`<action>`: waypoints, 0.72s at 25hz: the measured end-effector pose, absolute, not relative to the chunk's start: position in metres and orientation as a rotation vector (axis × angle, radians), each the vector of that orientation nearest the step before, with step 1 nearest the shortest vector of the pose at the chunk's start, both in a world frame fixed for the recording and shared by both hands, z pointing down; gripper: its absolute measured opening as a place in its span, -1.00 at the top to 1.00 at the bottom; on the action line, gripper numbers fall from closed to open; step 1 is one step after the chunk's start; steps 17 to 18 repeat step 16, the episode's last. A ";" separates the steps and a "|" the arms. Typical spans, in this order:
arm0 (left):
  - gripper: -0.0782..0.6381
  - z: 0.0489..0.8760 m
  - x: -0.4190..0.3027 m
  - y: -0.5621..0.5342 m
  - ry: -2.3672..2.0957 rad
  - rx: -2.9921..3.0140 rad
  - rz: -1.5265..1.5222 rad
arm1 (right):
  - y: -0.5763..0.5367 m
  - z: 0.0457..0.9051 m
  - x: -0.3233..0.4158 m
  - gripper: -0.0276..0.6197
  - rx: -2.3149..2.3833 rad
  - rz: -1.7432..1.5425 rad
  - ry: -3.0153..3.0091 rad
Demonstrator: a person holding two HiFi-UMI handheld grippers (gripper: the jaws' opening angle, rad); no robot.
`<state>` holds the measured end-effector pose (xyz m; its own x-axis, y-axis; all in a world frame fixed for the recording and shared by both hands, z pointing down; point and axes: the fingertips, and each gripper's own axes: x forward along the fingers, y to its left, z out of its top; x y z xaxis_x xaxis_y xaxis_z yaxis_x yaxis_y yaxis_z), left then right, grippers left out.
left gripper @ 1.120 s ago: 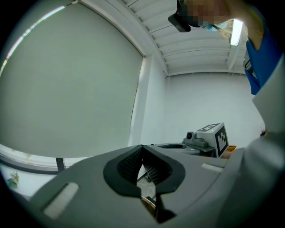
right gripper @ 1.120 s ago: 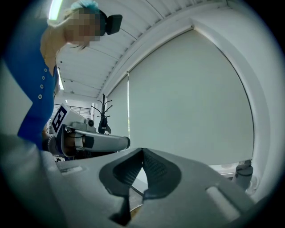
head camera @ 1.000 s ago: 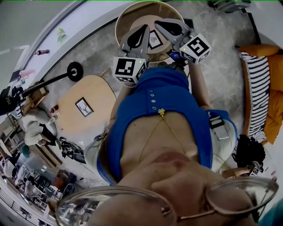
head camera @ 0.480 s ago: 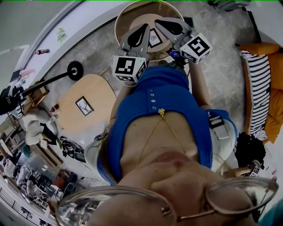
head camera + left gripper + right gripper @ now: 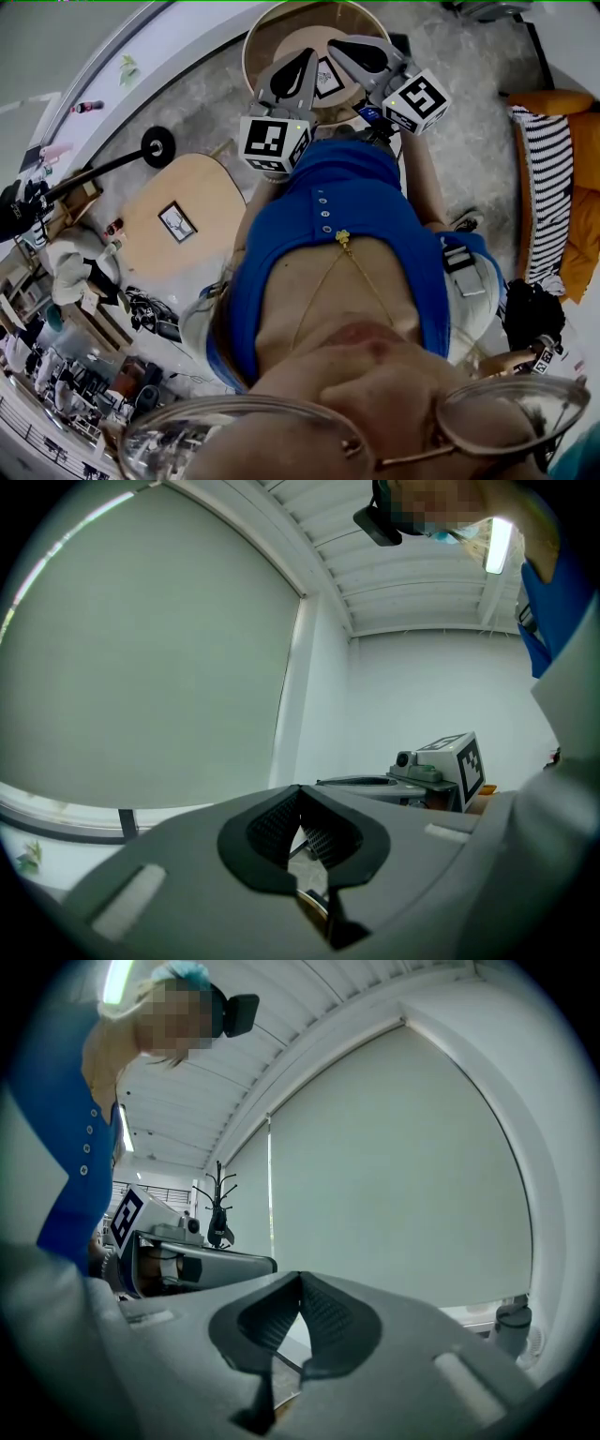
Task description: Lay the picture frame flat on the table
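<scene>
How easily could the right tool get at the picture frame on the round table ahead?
Probably yes, easily: the picture frame is on the round table close by the tip of the right tool, with nothing seen between them. Its jaws are shut, so they would need to open first.

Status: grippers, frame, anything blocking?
Left gripper shut, empty. Right gripper shut, empty. Picture frame on round table, seen between both grippers, untouched; upright or flat unclear. No obstruction visible.

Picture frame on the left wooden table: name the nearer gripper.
Left. The left gripper sits up-right of the frame; the right gripper lies farther right, past the left one.
</scene>
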<state>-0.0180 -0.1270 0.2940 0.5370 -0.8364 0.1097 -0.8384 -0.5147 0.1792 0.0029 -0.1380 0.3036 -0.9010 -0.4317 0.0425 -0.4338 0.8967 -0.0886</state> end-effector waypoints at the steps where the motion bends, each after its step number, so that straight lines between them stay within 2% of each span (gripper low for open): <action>1: 0.78 0.294 -0.018 -0.127 -1.419 2.564 0.015 | -0.137 0.304 0.003 0.91 0.691 0.151 -3.037; 18: 0.78 0.297 -0.018 -0.134 -1.423 2.567 0.023 | -0.142 0.305 -0.001 0.91 0.651 0.120 -3.039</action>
